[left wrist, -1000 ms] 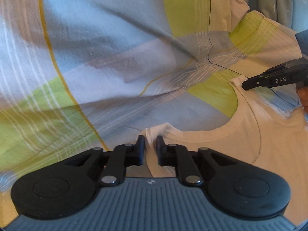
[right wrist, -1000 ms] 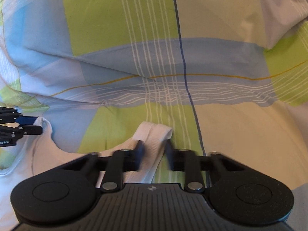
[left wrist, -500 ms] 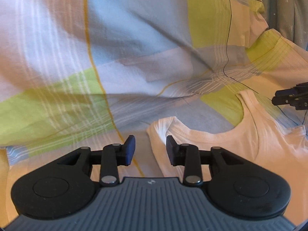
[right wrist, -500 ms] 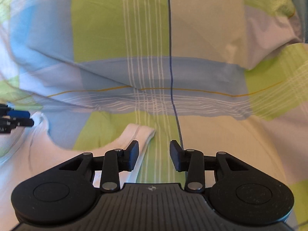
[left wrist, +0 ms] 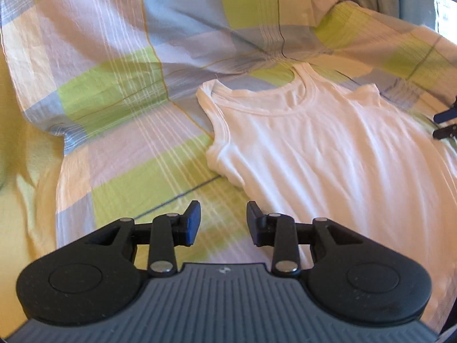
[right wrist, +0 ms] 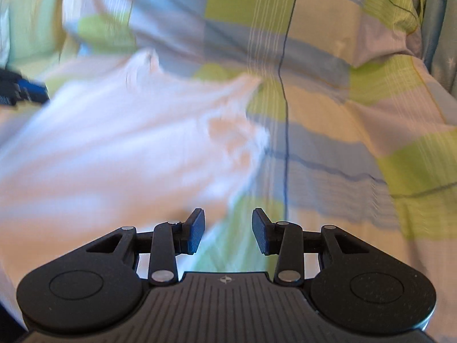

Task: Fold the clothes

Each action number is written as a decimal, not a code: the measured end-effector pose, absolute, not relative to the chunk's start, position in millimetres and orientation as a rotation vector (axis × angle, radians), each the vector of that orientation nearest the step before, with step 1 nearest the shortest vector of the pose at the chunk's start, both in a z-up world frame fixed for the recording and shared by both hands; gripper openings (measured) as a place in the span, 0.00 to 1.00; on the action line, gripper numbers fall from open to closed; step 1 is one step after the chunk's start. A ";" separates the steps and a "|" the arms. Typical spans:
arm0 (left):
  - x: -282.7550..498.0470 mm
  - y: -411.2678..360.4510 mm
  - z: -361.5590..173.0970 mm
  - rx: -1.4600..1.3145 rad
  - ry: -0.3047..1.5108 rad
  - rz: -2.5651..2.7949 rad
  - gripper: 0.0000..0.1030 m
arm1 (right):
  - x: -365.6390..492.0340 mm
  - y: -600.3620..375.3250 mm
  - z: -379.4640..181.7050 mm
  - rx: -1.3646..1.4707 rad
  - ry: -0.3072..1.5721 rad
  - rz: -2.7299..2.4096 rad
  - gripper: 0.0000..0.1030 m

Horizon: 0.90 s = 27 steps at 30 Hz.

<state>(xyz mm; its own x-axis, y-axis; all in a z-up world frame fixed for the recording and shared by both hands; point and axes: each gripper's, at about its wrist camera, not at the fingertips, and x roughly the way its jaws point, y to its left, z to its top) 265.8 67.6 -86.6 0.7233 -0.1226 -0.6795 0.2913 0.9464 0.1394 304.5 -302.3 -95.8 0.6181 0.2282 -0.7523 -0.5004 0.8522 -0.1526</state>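
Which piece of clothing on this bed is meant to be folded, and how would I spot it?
Look at the checked bedcover in green, blue and cream. Spread flat on it lies a sleeveless top with a round neckline. It is the only plain white cloth there.

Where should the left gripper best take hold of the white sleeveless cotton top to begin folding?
Probably the near side edge below the armhole of the white sleeveless cotton top. The left gripper, open, comes from the checked bedcover side, because that edge lies flat and free.

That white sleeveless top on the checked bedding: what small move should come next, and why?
Probably bring the left gripper onto the near side edge of the white sleeveless top and pinch it. Both grippers are open and empty, and the top lies flat, unfolded, on the checked bedding.
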 end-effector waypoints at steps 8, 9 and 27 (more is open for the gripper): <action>182.3 55.4 -94.1 0.163 0.803 -0.322 0.29 | 240.0 -336.4 -94.3 -0.100 0.885 0.492 0.39; 174.9 52.9 -97.0 0.158 0.810 -0.328 0.29 | 236.7 -335.4 -98.2 -0.082 0.890 0.494 0.39; 118.1 47.9 -91.0 0.234 0.768 -0.438 0.32 | 214.5 -359.3 -102.8 -0.006 0.903 0.394 0.17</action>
<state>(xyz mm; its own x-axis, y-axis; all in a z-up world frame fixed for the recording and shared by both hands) 118.1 47.9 -91.0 0.6356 -0.2954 -0.7133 0.4633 0.8850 0.0463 214.5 -359.3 -102.8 0.5527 0.3310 -0.7648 -0.3357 0.9284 0.1592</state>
